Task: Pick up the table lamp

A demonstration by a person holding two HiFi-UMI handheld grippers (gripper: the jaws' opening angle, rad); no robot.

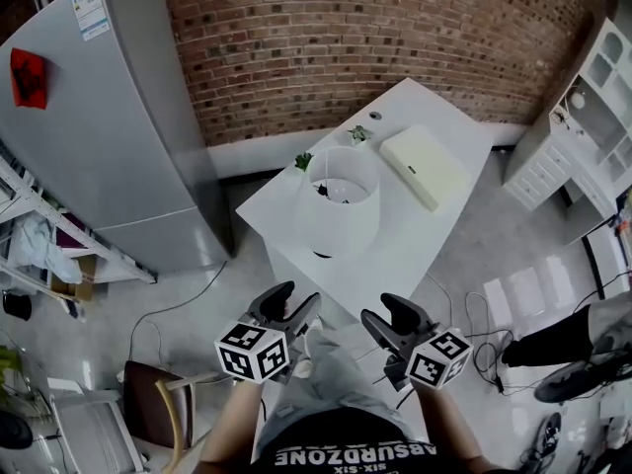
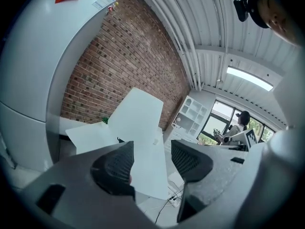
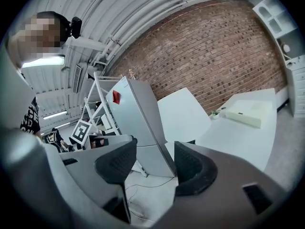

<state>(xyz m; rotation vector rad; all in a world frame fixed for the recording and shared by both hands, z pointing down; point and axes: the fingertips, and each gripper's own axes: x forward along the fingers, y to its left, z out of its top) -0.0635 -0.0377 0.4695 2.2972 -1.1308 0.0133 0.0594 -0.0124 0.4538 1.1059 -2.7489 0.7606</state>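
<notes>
Head view: table lamp [image 1: 339, 200] w/ white shade stands upright on white worktop [image 1: 395, 235], toward its left side, cream box [image 1: 425, 166] to its right. Left gripper [image 1: 293, 306] & right gripper [image 1: 392, 321] hover short of worktop's near edge, apart from lamp. Both jaws spread, nothing btwn them. Grey fridge [image 1: 118, 117] at left.

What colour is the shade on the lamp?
White, like the table it stands on. The lamp shade shows best in the head view.
</notes>
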